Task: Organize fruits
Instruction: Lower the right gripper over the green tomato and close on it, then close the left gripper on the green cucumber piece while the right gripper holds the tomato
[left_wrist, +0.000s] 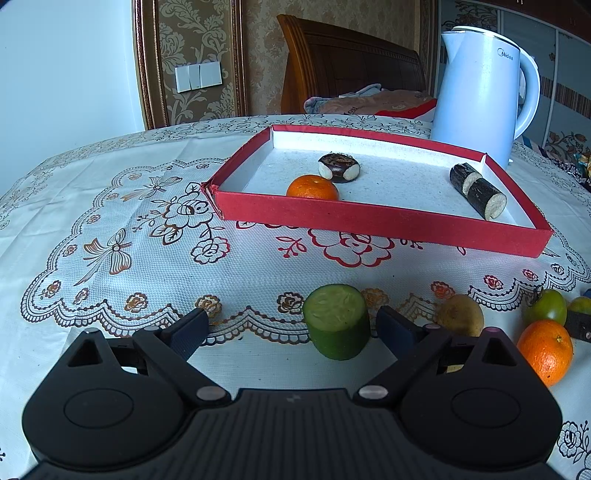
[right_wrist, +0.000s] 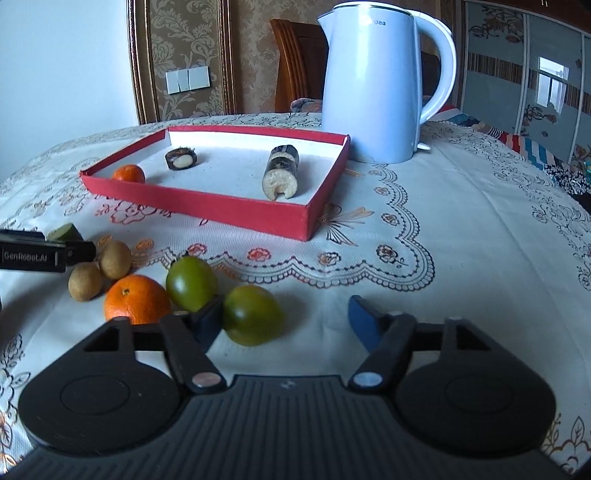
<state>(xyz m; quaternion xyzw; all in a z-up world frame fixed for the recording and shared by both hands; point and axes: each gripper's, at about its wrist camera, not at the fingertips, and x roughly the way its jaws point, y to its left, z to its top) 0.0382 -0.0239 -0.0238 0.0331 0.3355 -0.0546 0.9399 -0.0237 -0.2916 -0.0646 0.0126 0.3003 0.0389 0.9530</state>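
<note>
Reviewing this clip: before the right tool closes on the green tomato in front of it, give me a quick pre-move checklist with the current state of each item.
1. Green tomato sits between the right tool's fingers: ok, though off-centre, against the left finger.
2. Both pads pressing on it: not ok; a clear gap remains on the right finger's side.
3. Second green tomato and orange clear of the closing path: cannot tell; both crowd the left finger.
4. Red tray has free space for a drop: ok.
5. Left tool out of the way: ok; it is open beside the cucumber piece, not gripping it.
</note>
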